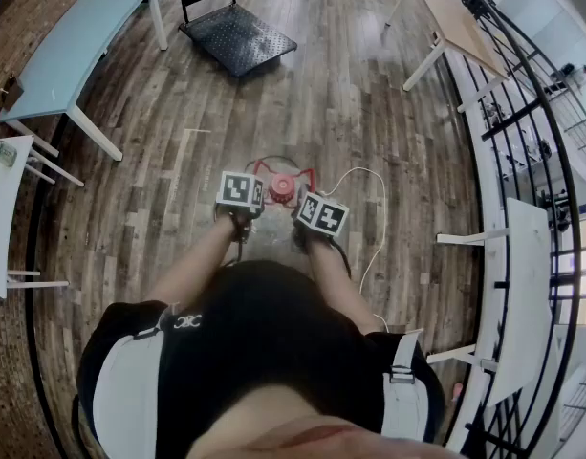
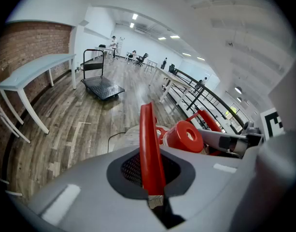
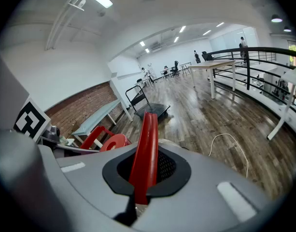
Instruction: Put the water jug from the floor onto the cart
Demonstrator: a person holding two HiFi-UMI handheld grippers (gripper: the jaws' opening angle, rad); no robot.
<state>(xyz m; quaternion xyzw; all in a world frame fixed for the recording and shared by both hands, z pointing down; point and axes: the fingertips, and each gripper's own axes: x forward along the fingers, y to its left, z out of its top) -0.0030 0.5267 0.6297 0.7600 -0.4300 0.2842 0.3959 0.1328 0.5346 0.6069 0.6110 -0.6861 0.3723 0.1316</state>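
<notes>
Wood-plank flooring [image 1: 369,113] fills a long open room, with a brick wall [image 1: 15,55] on the left and a black metal railing [image 1: 522,113] curving along the right. Far ahead, beside a pale blue table [image 1: 73,55], stands the black flat platform cart [image 1: 237,36] with its upright push handle.

Directly below the person, between both arms, is the pale plastic water jug [image 2: 131,133]; from the head view only its top shows, and I cannot tell whether its base has left the floor. The left gripper [image 2: 150,175] is clamped tight on one thin red handle [image 2: 148,144]. The right gripper [image 3: 144,173] is likewise pinched on the opposite red handle [image 3: 147,139]. The red screw cap [image 1: 283,187] sits between the two. A white cable [image 1: 369,218] loops on the planks just to the right.

This looks like the grasp-and-lift step. The next move probably calls for raising both handles evenly and carrying the jug well forward to the cart.
</notes>
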